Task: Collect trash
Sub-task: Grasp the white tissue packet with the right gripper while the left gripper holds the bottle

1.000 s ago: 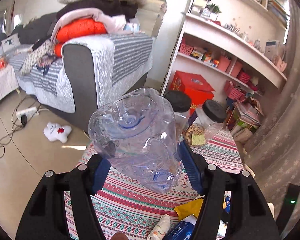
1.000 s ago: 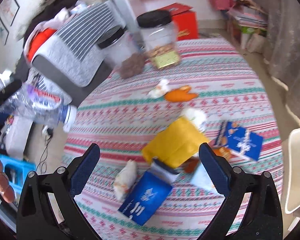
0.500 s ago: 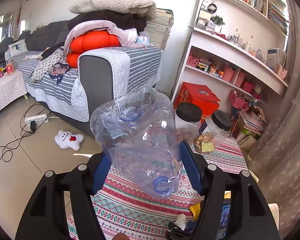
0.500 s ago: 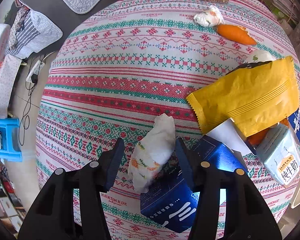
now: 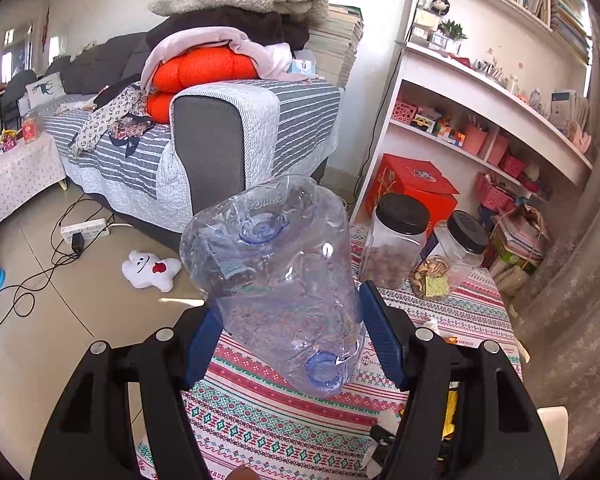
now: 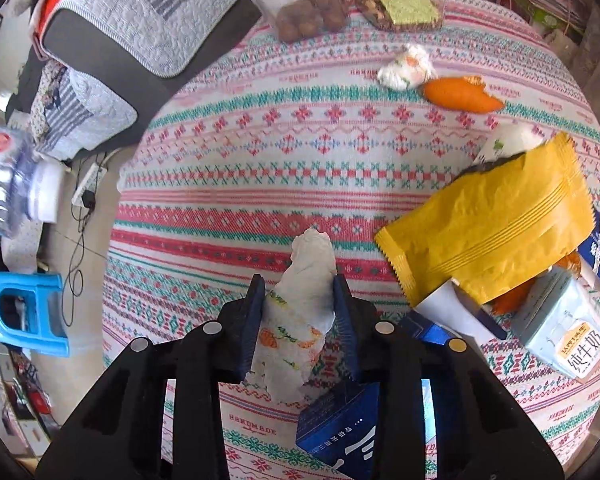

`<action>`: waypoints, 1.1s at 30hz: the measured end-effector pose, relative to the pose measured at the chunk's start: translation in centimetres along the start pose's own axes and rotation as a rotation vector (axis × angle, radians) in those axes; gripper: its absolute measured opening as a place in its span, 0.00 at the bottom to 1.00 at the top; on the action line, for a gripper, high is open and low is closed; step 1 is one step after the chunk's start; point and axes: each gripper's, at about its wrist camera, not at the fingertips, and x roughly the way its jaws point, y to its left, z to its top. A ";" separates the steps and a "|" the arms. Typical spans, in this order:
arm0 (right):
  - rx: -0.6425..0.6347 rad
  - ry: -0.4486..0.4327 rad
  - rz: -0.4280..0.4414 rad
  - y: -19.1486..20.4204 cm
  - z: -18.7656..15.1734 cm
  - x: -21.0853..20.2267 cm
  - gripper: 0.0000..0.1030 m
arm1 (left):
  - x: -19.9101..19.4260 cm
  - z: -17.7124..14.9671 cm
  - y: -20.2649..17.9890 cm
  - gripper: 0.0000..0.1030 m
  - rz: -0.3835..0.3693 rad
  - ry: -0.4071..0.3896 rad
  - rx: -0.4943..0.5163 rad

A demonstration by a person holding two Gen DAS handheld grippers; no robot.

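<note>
R gripper (image 6: 299, 304) now clamping tissue wad (image 6: 300, 312), seemingly.

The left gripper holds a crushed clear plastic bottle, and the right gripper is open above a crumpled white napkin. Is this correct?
Not fully. In the right wrist view the right gripper is shut on the crumpled white printed napkin, not open above it. The left gripper does hold the crushed clear plastic bottle.

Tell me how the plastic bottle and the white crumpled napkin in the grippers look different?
The plastic bottle is see-through and bulky; the crumpled napkin is white paper with orange prints, and thin. The bottle looks hard and dented; the napkin is soft and wrinkled. Both are pinched: the bottle in the left gripper, the napkin in the right gripper.
</note>
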 end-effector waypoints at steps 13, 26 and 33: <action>0.084 -0.468 0.003 -2.3 2.0 -10.4 0.32 | 0.2 -0.7 -1.3 0.63 -0.009 0.001 0.035; 0.048 -0.734 -0.171 -3.0 0.3 -15.4 0.32 | -1.0 -1.7 -5.1 0.63 -0.007 -0.081 0.118; 0.060 -0.801 -0.267 -4.1 -0.5 -17.1 0.32 | -2.4 -2.1 -7.3 0.63 0.009 -0.157 0.163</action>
